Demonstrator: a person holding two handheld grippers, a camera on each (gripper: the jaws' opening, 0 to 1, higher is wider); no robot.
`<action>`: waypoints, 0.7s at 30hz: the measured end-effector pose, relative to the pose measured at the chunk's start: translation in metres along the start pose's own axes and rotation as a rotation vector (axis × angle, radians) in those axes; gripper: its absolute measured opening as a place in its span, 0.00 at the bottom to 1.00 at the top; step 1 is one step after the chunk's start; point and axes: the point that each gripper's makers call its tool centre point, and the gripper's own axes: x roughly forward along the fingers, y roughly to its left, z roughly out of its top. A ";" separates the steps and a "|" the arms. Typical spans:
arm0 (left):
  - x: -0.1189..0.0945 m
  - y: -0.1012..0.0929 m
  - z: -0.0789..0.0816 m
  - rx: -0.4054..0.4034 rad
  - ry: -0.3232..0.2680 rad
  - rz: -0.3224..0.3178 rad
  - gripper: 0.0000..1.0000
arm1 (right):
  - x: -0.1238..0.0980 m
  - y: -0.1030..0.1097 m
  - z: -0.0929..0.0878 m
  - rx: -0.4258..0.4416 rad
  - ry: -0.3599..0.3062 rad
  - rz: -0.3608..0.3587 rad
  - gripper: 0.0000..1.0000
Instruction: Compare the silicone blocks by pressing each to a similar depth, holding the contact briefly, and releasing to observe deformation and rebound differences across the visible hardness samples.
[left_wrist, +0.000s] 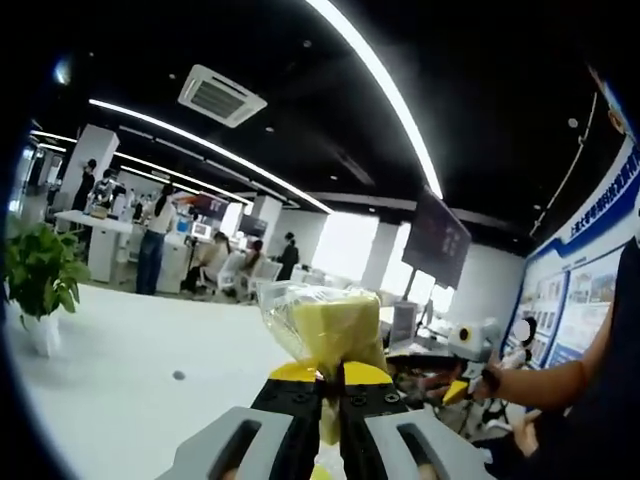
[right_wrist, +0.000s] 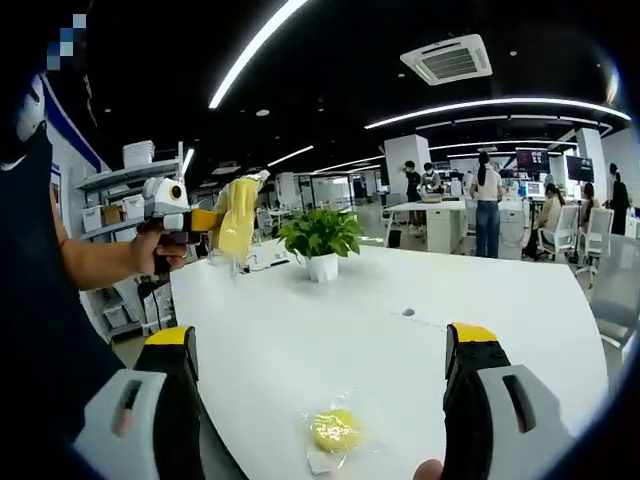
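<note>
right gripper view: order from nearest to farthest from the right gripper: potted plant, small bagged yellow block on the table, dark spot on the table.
1. small bagged yellow block, between the right gripper jaws
2. dark spot, mid-table
3. potted plant, far table edge

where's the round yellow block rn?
In the right gripper view, the round yellow block lies in clear wrap on the white table, low between the open jaws of the right hand-held gripper, nearer than the potted plant.

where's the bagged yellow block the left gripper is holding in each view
Left gripper view: the pale yellow silicone block in clear plastic wrap sits low centre, pinched between the left gripper jaws.
Right gripper view: the same block is upper left, held up.
Shared landmark: the green potted plant in a white pot.
</note>
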 end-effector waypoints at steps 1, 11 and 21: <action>0.000 0.001 0.000 -0.004 0.001 0.002 0.03 | -0.003 -0.003 -0.006 0.002 0.007 -0.015 0.96; -0.004 0.009 -0.008 -0.032 0.020 0.014 0.03 | -0.027 -0.013 -0.051 0.031 0.059 -0.090 0.96; -0.003 0.012 -0.020 -0.071 0.048 0.022 0.03 | -0.040 -0.019 -0.076 0.033 0.087 -0.140 0.96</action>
